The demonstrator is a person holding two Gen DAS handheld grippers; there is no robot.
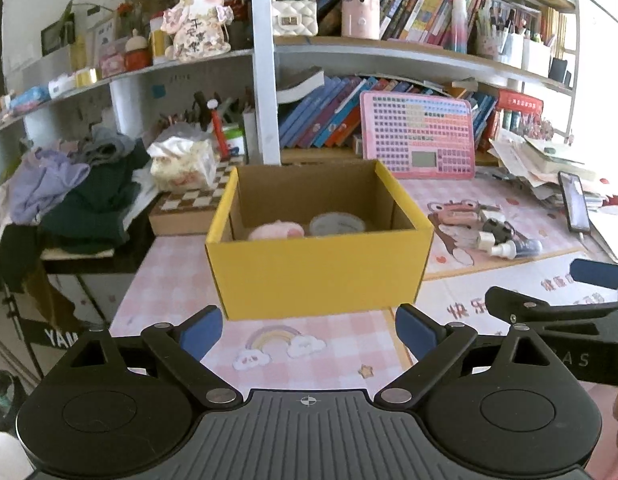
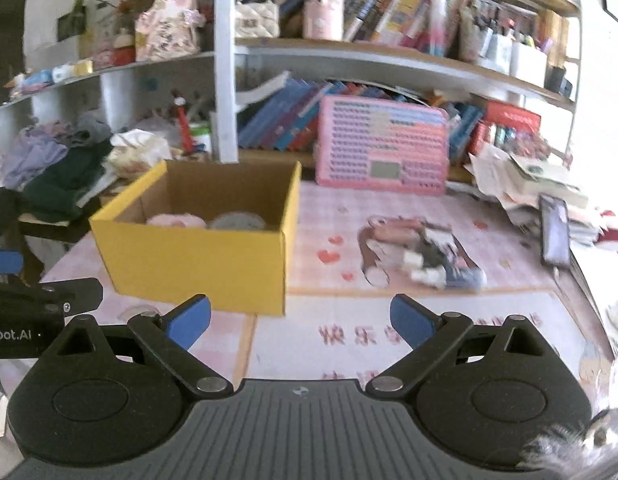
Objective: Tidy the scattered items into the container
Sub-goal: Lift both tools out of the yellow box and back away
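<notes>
A yellow cardboard box (image 1: 317,272) stands open on the pink desk mat; it also shows in the right wrist view (image 2: 197,256). Inside lie a pink plush item (image 1: 277,230) and a grey round tin (image 1: 337,224). Small bottles (image 1: 505,240) lie scattered on the mat right of the box, blurred in the right wrist view (image 2: 441,268). My left gripper (image 1: 309,332) is open and empty, just in front of the box. My right gripper (image 2: 301,318) is open and empty, in front of the box's right corner; it shows in the left wrist view (image 1: 557,292).
A pink keyboard-like toy (image 1: 419,136) leans against the bookshelf behind the box. A phone (image 1: 575,202) and a paper pile (image 1: 541,160) lie at the right. Clothes (image 1: 69,188) are heaped at the left, by a checkered board (image 1: 189,204).
</notes>
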